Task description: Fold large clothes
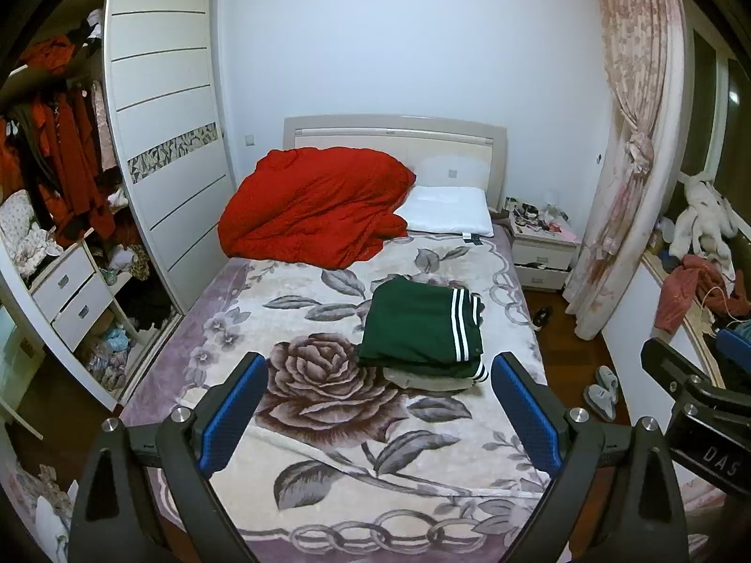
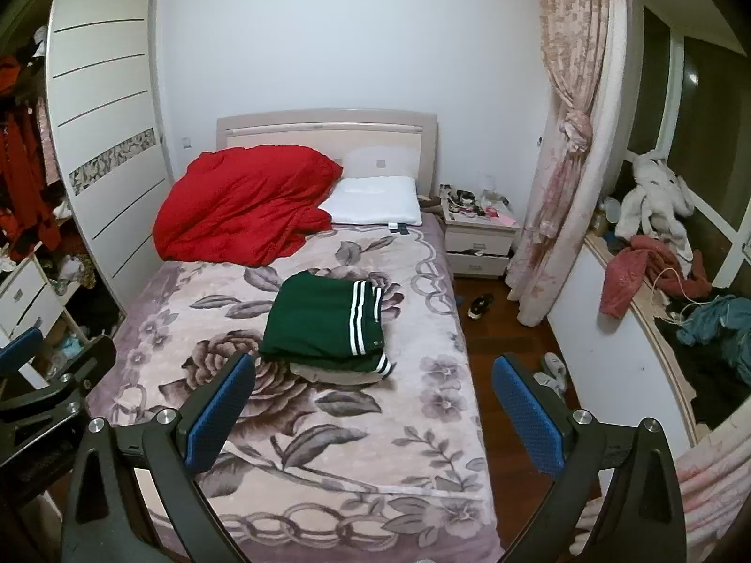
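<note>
**Folded green garment resting on the bed, both grippers held clear**

The green garment (image 1: 422, 323) lies folded into a neat, roughly square bundle on the floral blanket (image 1: 291, 319) that covers the bed, a little right of the bed's middle. Three white stripes run along its right edge, and a striped cuff peeks out at the near right corner. It sits on top of a beige folded piece (image 1: 422, 377), whose near edge shows beneath it. The fabric looks flat and smooth on top, with stacked layers visible along the near side.

The left gripper (image 1: 378, 413) hovers above the near part of the bed, its blue-padded jaws spread wide with nothing between them. The right gripper (image 2: 373, 410) hangs likewise, jaws wide apart and empty, its right finger over the wooden floor beside the bed.

At the far end of the bed a red quilt (image 1: 314, 206) is heaped on the left, touching a white pillow (image 1: 448, 211) on the right.

The open wardrobe (image 1: 61, 187) on the left holds hanging red clothes and loose piles on its shelves. The nightstand (image 1: 542, 248) at the far right carries small clutter, too small to identify, and its lower drawer stands slightly open.
</note>
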`<act>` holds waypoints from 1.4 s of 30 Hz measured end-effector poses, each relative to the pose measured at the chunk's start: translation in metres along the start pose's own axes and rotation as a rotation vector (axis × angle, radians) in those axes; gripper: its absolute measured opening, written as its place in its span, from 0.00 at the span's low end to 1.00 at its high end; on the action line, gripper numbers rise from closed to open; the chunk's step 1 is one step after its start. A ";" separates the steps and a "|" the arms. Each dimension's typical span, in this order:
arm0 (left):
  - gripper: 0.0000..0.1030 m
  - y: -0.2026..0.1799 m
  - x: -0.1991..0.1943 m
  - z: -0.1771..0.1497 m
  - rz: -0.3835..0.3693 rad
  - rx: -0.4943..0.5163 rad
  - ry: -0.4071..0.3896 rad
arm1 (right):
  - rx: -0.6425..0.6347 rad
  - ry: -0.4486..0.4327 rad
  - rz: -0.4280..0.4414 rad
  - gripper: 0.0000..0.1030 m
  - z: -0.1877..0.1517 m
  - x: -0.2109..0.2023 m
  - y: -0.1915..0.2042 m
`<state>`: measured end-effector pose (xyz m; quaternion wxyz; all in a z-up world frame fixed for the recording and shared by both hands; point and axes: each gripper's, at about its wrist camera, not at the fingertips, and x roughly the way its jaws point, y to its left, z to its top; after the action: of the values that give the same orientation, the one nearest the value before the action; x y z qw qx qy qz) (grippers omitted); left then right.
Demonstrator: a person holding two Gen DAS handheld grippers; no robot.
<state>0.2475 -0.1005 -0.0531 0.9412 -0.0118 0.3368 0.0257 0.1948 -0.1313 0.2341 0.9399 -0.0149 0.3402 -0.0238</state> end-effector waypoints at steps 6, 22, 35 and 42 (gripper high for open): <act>0.94 -0.001 -0.003 0.001 0.003 0.002 -0.005 | -0.006 -0.011 -0.010 0.99 -0.002 -0.003 0.003; 0.94 -0.001 -0.004 0.004 0.005 -0.001 -0.011 | -0.001 -0.017 -0.013 1.00 -0.009 -0.004 0.004; 0.94 -0.001 -0.007 0.011 0.005 -0.004 -0.019 | 0.002 -0.022 -0.015 1.00 -0.008 -0.006 0.004; 0.94 -0.001 -0.008 0.013 0.010 -0.007 -0.022 | 0.006 -0.029 -0.015 1.00 -0.004 -0.007 0.003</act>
<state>0.2495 -0.1013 -0.0373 0.9446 -0.0130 0.3263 0.0316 0.1867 -0.1275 0.2354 0.9446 -0.0151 0.3264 -0.0315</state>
